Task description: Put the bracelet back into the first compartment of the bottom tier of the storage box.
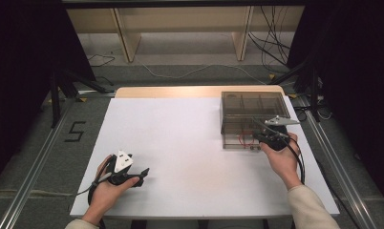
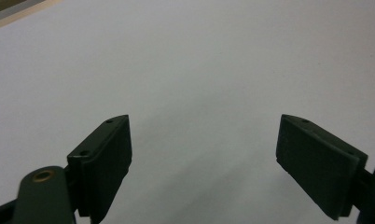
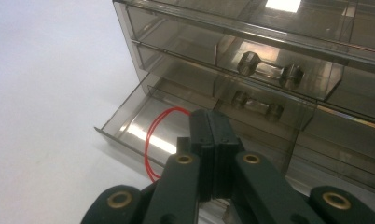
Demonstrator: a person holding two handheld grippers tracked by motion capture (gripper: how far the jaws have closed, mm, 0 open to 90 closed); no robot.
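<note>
Hovering at the open bottom drawer (image 3: pixel 143 122) of the smoky clear drawer cabinet (image 1: pixel 253 114) near the table's (image 1: pixel 180 143) far right edge, the right gripper (image 3: pixel 212 135) has its jaws pressed together, empty, beside a red rubber band (image 3: pixel 154 135) inside. The left gripper (image 2: pixel 204 154) rests wide open and empty on bare white tabletop near the front left edge, well apart.

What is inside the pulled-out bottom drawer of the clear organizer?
A red loop, perhaps a rubber band, lies in the open drawer. The right gripper, fingers pressed together, covers the drawer's near part.
</note>
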